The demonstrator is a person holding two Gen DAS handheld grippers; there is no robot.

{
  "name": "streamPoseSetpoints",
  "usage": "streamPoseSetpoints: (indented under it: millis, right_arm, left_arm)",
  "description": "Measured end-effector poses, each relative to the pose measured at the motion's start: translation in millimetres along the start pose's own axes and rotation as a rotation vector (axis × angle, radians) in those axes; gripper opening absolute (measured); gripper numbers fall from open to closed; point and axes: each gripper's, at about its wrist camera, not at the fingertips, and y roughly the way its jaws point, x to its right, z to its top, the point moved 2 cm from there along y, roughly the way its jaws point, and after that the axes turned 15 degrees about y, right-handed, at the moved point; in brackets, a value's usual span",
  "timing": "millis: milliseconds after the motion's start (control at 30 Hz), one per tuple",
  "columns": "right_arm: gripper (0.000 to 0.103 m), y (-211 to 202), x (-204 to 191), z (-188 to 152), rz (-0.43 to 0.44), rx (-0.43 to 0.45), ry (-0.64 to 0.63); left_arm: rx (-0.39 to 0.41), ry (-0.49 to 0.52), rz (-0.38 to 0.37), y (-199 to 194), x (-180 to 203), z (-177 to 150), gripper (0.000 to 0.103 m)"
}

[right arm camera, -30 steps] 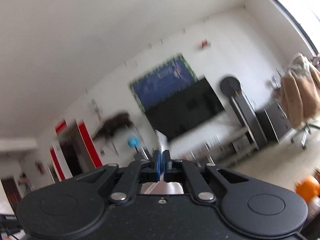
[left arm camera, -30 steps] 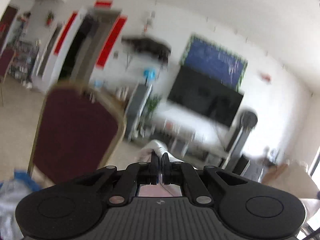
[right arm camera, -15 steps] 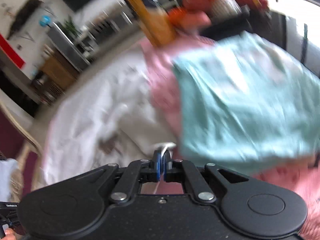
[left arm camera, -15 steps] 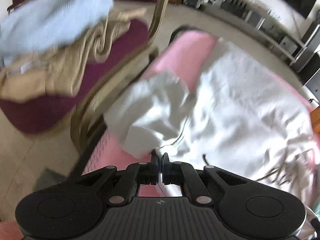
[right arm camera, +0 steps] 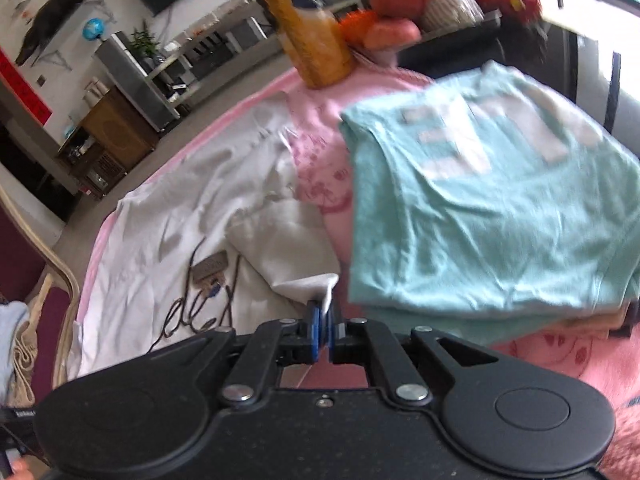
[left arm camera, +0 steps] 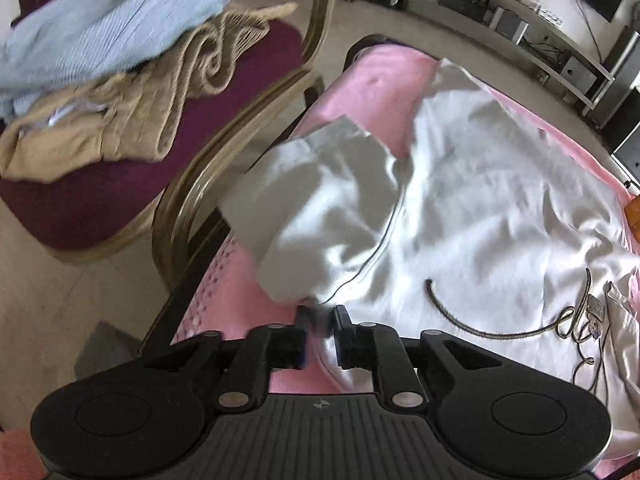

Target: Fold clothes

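Note:
A white shirt point(left arm camera: 480, 208) with dark script lettering lies spread on a pink blanket point(left arm camera: 372, 80). My left gripper point(left arm camera: 320, 320) is low over the shirt's near left edge. Its jaws are opening, with a fold of the white cloth still between them and a gap showing at the pads. In the right wrist view the same white shirt point(right arm camera: 180, 208) lies to the left, one sleeve bunched towards me. My right gripper point(right arm camera: 325, 320) is shut on the tip of that sleeve.
A folded teal T-shirt point(right arm camera: 480, 208) lies on the pink blanket point(right arm camera: 320, 152) right of the sleeve. A maroon chair point(left arm camera: 240, 64) beside the blanket's left edge carries light blue point(left arm camera: 112, 28) and beige clothes point(left arm camera: 132, 108). An orange cylinder point(right arm camera: 312, 32) stands at the blanket's far edge.
Both grippers dropped from facing the far wall to pointing down at the blanket, bringing the white shirt with them. The left jaws have parted since half a second ago.

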Motion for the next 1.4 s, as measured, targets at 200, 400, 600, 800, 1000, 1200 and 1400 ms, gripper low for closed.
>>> streamPoseSetpoints:
  millis: [200,400,600,800,1000,1200,1400]
  right_arm:
    - [0.009,4,16,5,0.024,-0.040,0.097]
    - [0.024,11,25,4,0.043,-0.107,0.161]
    - [0.025,13,23,2,0.041,-0.111,0.151]
    - [0.025,15,23,3,0.045,-0.117,0.156]
    - [0.025,16,22,3,0.046,-0.120,0.153]
    - [0.029,17,31,7,0.051,-0.116,0.211]
    - [0.043,22,39,6,0.078,-0.158,0.271]
  left_arm:
    - [0.019,-0.081,0.014,-15,-22,-11,0.034]
    - [-0.018,-0.164,-0.048,-1,-33,-12,0.032]
    - [-0.061,-0.125,-0.018,22,-18,-1,0.015]
    - [-0.055,-0.039,0.029,29,-5,5,0.020]
    - [-0.049,-0.009,0.040,30,2,6,0.033]
    - [-0.002,-0.007,0.035,23,2,5,0.002]
    - [0.107,-0.045,-0.031,-12,-6,-4,0.002]
